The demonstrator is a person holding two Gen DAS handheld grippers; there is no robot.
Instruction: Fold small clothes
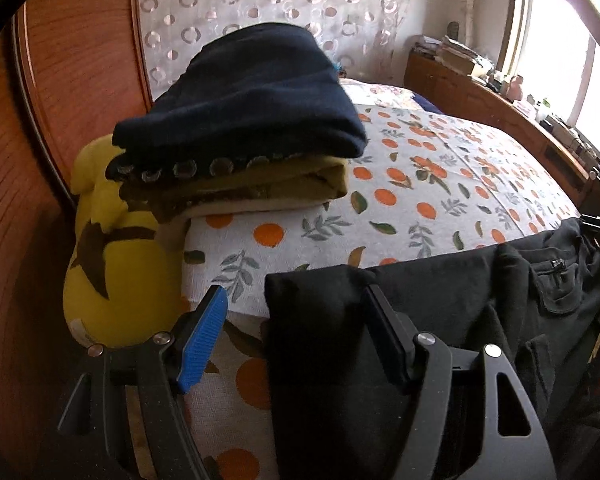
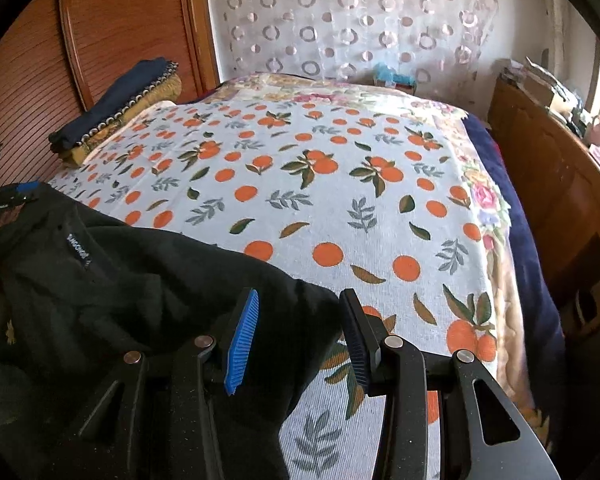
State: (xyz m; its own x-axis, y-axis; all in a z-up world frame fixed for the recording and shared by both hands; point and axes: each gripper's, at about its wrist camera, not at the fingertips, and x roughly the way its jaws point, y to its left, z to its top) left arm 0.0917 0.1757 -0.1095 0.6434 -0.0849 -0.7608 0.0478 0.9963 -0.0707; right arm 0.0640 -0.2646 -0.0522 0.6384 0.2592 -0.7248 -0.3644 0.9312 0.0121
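Left gripper (image 1: 296, 316): jaws spread wide, corner of the black garment (image 1: 440, 320) lying in the gap, cloth against the right finger only. Not pinched.

Right gripper (image 2: 296, 320): jaws also spread, the garment's other end (image 2: 140, 280) draped between the fingers and over the left one. Not pinched either.

Garment position: bunched along the near edge of the bed (image 2: 320, 200), partly hanging off it, spanning from 1 gripper to the other. Zip pocket visible in the left view, small label in the right view. Not yet spread flat.

Farther back: orange-print cover is bare across the middle. Stack (image 1: 236, 128) of folded items at the far left corner, navy piece on top, a yellow plush (image 1: 112, 264) beside it.

Judgement: step in hand is pick-up of the next piece; 1 pile looks done already. Next move calls for both jaws closing on the 2 ends, then lifting and dragging the garment onto the open cover to lay it flat before the 1st fold.
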